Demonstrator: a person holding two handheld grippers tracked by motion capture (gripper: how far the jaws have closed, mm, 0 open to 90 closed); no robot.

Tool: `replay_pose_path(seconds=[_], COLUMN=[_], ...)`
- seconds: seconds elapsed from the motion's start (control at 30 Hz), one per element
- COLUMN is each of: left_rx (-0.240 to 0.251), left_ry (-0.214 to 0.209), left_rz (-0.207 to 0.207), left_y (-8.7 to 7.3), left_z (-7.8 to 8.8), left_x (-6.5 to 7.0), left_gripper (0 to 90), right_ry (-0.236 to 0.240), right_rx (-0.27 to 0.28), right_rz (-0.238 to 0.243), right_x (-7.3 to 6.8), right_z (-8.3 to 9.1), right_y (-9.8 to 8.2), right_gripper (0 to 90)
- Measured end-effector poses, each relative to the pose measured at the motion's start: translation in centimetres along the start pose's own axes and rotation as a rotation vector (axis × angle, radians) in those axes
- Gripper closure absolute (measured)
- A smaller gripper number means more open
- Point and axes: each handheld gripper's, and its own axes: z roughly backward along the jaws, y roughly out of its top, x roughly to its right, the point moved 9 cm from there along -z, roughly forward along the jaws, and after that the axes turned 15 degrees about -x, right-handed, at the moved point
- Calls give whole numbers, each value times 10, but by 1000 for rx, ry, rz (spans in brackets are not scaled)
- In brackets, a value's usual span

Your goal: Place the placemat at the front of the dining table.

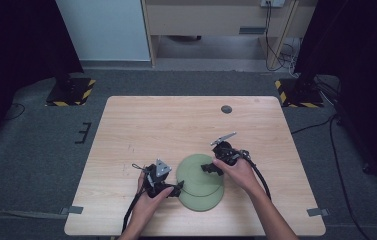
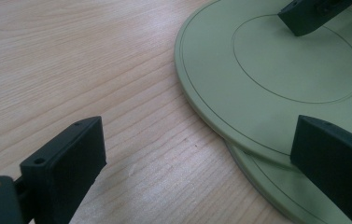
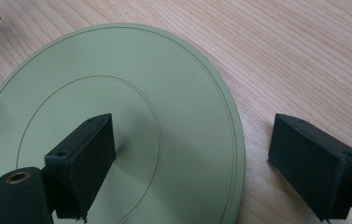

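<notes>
Two flat pale green plates lie overlapped near the table's front edge, the top plate (image 1: 192, 169) (image 2: 257, 88) (image 3: 164, 93) resting partly on the lower plate (image 1: 207, 201) (image 2: 276, 189). My left gripper (image 1: 177, 189) (image 2: 197, 161) is open at the plates' left rim, one jaw over bare wood and the other over the green surface. Open too, my right gripper (image 1: 207, 168) (image 3: 194, 158) straddles the top plate's right rim, with its left jaw over the plate and its right jaw over the table. Neither holds anything.
The wooden table (image 1: 176, 125) has a dark round grommet (image 1: 226, 109) near its far edge and grey tape (image 1: 72, 210) at the front corners. Stands with striped bases (image 1: 70, 91) sit on the floor beyond, with cables (image 1: 346, 185) at the right.
</notes>
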Motion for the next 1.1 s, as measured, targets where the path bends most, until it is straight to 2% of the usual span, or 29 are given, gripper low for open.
replay_pose_path(seconds=[0.3,0.63,0.77,0.93,1.1], left_rx=[-3,-5,-4,-4,-6], left_ry=[1,-2,0,6,10], left_rz=[-2,-2,-3,-6,-4], left_y=[0,0,0,0,0], left_z=[-1,-1,-1,-2,-2], left_x=[2,1,1,1,1], left_gripper=[27,20,15,7,1], right_ry=[7,92,72,97,80], right_rx=[15,43,34,36,55], right_rz=[2,-10,-2,-36,-39], right_x=[0,-7,-7,-5,-4], right_z=[0,0,1,3,8], right_y=[-1,2,2,1,1], right_gripper=[154,224,252,296,341])
